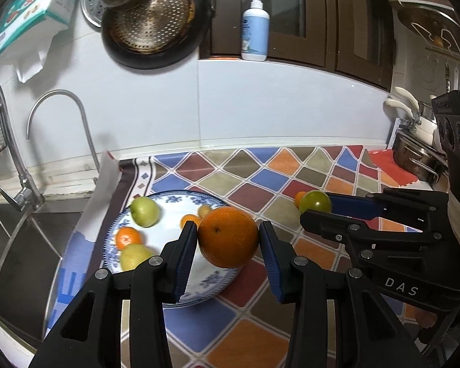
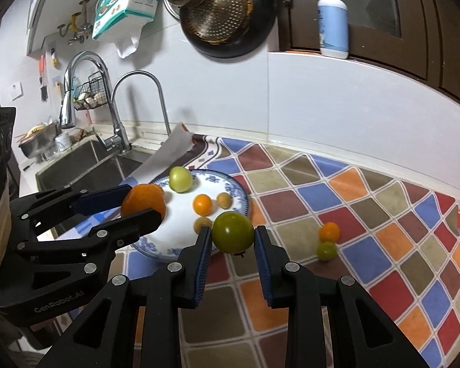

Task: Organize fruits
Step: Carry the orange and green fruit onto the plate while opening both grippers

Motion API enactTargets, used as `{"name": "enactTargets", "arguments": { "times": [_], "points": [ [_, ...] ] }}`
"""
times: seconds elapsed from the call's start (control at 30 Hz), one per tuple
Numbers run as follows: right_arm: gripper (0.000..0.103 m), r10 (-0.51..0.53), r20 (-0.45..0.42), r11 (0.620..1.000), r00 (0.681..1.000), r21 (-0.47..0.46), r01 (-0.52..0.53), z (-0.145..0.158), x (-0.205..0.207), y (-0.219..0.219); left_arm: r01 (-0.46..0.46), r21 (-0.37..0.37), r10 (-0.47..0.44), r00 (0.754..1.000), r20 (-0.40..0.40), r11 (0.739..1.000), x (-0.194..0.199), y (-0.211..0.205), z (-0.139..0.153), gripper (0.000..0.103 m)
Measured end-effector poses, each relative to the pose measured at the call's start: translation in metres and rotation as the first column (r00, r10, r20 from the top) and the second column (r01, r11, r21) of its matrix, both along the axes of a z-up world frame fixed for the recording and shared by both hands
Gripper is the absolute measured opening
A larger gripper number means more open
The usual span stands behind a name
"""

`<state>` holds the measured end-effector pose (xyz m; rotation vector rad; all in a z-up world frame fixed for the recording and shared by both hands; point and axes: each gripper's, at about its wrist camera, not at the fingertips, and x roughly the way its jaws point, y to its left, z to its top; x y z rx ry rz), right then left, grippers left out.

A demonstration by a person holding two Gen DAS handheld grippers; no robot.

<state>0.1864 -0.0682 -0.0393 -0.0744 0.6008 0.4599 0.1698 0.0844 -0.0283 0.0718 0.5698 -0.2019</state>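
Fruits sat clamped in both tongs: the left gripper (image 1: 228,239) squeezed a large orange (image 1: 228,237) above the blue-patterned plate (image 1: 211,285), while the right gripper (image 2: 233,239) pinched a green tomato (image 2: 233,231) beside it.

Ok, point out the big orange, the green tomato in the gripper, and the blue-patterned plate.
big orange (image 1: 228,237): left wrist view, centre of its front face.
green tomato (image 2: 233,231): right wrist view, middle of its skin.
blue-patterned plate (image 2: 236,190): right wrist view, bare patterned rim on the far right side.
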Motion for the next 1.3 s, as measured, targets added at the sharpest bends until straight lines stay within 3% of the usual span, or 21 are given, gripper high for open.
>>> {"name": "enactTargets", "arguments": {
  "times": [0.67, 1.3],
  "points": [
    [0.029, 0.006, -0.042, 1.000, 0.999, -0.026, -0.007, -0.017, 0.051, 0.073, -0.023, 0.019, 0.023, 1.000, -0.015, 1.000, 0.050, 0.067, -0.017, 0.041],
    [0.029, -0.010, -0.161, 0.999, 0.987, -0.051, 0.002, -0.062, 0.115, 0.086, -0.011, 0.037, 0.016, 0.993, -0.113, 0.999, 0.109, 0.072, -0.056, 0.041]
  ]
}}
